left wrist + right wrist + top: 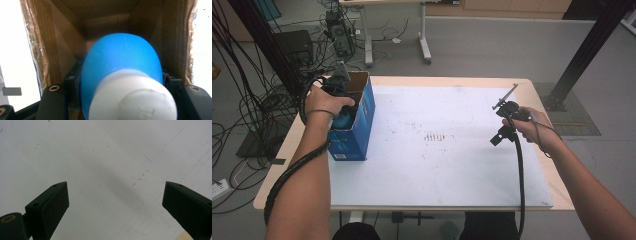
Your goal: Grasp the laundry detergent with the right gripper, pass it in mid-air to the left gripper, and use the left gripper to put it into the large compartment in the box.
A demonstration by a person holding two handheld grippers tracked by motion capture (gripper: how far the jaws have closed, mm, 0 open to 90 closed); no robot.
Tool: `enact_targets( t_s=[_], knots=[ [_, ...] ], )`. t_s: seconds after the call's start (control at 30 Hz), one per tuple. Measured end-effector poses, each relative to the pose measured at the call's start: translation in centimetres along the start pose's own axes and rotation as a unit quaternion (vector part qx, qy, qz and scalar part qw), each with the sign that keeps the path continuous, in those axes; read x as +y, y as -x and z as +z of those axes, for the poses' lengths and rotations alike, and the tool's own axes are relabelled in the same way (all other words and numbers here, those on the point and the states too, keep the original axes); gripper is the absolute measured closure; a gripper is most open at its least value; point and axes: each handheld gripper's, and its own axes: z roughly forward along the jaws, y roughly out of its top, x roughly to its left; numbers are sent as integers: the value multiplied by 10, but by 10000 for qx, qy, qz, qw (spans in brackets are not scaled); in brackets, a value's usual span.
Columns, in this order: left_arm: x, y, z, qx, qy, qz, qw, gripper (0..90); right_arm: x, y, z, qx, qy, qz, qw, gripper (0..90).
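Left hand-held gripper (343, 107) sits at the top of the box (354, 131), on the left side of the counter (437, 170). It grips a blue bottle (122, 65) with a white cap (132, 97), and its jaws press on both sides of the bottle. In the left gripper view the bottle points down into the open box, and brown walls stand all around it. So the step in hand looks like putting the bottle into the box. I cannot tell if the bottle touches the bottom yet. The next move would be to lower it the rest of the way, then let go and lift the hand straight up so it does not bump the box walls. The box is tall and thin, so it could tip if the hand pushes it sideways. The right hand-held gripper (503, 122) waits well apart on the right side, just over the counter. Its jaws stand wide open with nothing between them, as the right gripper view shows. It could come over to steady the box. Count: one bottle, one cap, one box, two hand-held grippers, one counter.
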Motion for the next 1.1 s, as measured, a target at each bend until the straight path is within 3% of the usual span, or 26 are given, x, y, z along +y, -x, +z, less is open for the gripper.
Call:
enact_targets(
  t_s=[1.1],
  knots=[
    [0,-1,0,-26,-28,-27,10000,371,-1,3,-1,-40,-26,-24,10000,71]
  ],
)
